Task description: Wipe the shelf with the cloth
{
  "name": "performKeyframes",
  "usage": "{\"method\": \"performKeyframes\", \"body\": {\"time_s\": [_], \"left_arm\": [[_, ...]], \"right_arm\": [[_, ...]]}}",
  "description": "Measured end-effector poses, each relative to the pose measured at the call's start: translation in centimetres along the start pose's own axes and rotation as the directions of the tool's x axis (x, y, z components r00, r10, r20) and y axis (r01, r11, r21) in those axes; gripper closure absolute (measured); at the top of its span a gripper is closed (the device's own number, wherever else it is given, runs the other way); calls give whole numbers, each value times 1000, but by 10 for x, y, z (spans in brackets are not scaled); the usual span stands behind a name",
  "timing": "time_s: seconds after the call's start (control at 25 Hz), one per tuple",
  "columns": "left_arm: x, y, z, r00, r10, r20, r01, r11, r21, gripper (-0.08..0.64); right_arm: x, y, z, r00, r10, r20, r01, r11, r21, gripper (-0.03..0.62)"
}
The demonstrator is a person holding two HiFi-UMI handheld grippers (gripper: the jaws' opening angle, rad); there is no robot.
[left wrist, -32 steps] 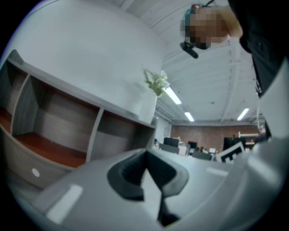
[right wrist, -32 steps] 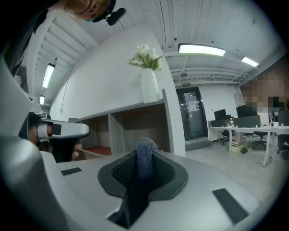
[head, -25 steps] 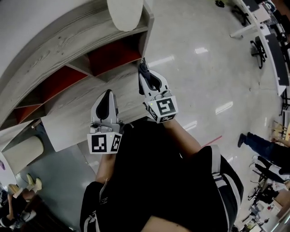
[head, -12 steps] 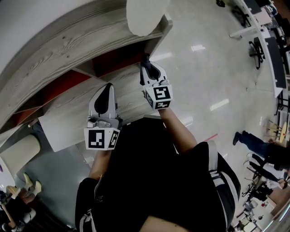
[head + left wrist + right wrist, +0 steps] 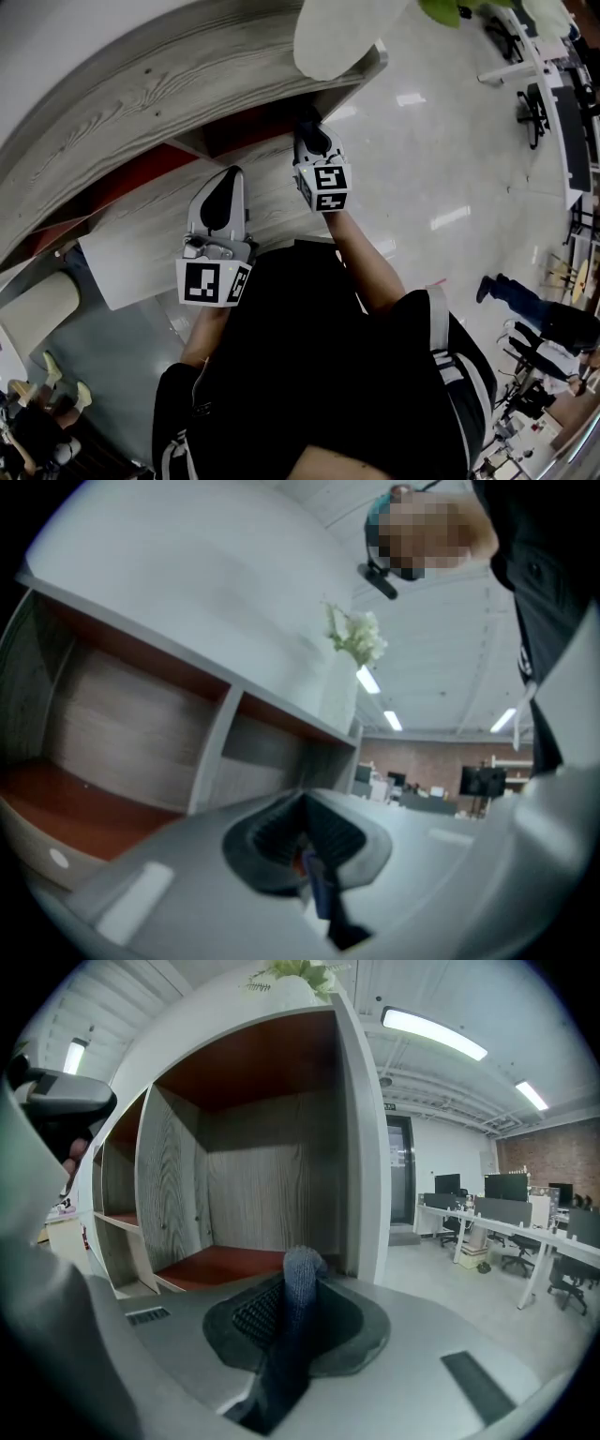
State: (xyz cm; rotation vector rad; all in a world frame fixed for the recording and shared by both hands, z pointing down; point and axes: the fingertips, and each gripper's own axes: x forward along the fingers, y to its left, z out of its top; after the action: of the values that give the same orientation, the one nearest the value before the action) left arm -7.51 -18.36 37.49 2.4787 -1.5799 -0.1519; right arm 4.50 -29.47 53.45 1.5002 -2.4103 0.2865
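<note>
Left gripper: jaws closed together, nothing clear in them bar blue sliver at seam, can't ID. Idle above ledge.
Right gripper: jaws clamped on cloth; dark fold pokes up past tips, rest trails back through seam.
Cloth in air just in front of shelf, facing end compartment, not touching any board.
Step, by look of it: approach, wiping not begun.
Next: push in, press cloth end onto red floor, sweep side to side; clamp must hold.
</note>
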Motion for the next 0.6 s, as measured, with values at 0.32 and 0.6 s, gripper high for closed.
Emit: {"method": "performKeyframes", "body": {"time_s": [0.32,0.6], "left_arm": [[-9,12,5,1000,25,12,-25,1000,-1,555],[-22,25,8,998,51,24,-51,999,-4,555]], "right_arm": [[12,5,-3,999,0,-47,-1,1000,-23,545],[22,21,-3,997,9,-82,-14,998,-62,545]]}}
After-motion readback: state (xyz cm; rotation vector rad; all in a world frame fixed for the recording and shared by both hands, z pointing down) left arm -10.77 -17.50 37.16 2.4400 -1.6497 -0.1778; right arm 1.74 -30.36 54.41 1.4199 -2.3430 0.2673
